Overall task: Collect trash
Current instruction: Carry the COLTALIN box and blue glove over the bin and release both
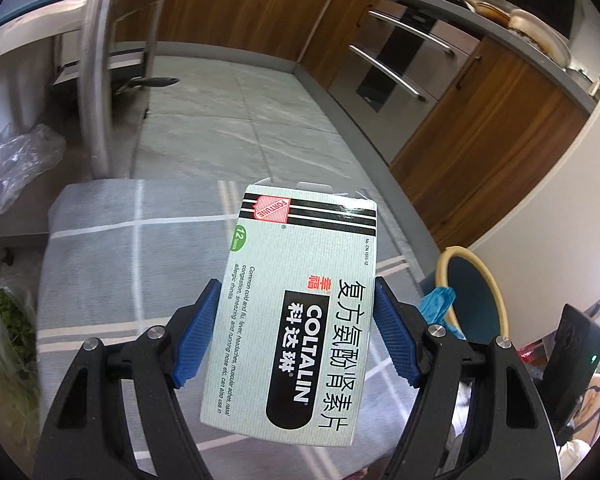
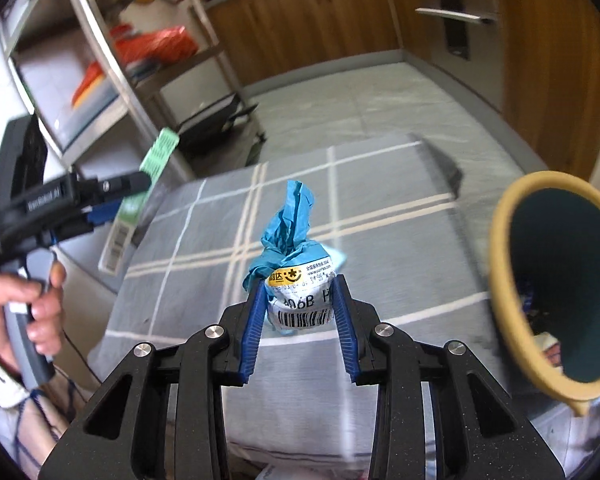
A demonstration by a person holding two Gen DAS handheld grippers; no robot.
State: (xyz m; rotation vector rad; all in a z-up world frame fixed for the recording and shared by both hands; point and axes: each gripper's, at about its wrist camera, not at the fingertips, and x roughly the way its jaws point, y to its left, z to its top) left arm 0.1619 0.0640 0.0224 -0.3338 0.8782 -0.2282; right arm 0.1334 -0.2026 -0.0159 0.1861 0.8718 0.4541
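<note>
Left gripper (image 1: 296,332): we see its blue pads (image 1: 196,336) clamped on the two long edges of a Coltalin medicine box (image 1: 296,312), held up over the grey checked cushion (image 1: 112,248).
Medicine box: pale green, printed face toward the left wrist camera, its open top flap pointing away from us; in the right wrist view it shows edge-on at the far left.
Right gripper (image 2: 300,308): we see it closed on a crumpled blue mailer bag (image 2: 292,256) with a barcode label, above the cushion.
Trash bin (image 2: 512,292): teal inside with a tan rim, tilted toward us just to the right of the right gripper; some scraps lie inside.
Left hand (image 2: 24,304): wrapped around the left gripper's handle.
Background: grey tiled floor (image 1: 240,120), wooden cabinets (image 1: 480,128), metal shelving (image 2: 112,64).
</note>
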